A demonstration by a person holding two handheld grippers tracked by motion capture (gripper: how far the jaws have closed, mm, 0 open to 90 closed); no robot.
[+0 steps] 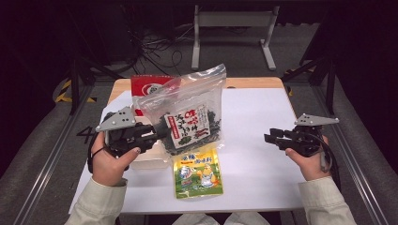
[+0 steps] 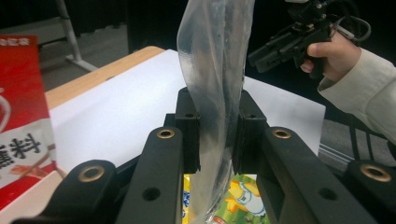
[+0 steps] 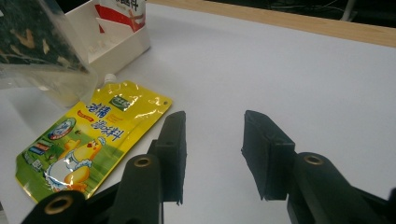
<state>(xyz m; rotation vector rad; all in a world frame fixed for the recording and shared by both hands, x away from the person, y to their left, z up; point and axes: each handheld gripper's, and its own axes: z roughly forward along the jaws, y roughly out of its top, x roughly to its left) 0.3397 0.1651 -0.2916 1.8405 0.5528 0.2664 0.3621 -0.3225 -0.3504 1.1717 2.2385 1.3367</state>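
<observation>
Seaweed bag [image 1: 190,117], clear plastic, is held upright above the white table [image 1: 263,140] by the left gripper [image 1: 157,133], jaws clamped tight on its left edge, long axis running vertical. The right gripper [image 1: 268,138] is seen well apart on the opp. side, jaws about half open w/ nothing between them. The bag's free right edge is judged nearest that gripper. A yellow pouch [image 1: 198,172] lies flat just below the bag.
</observation>
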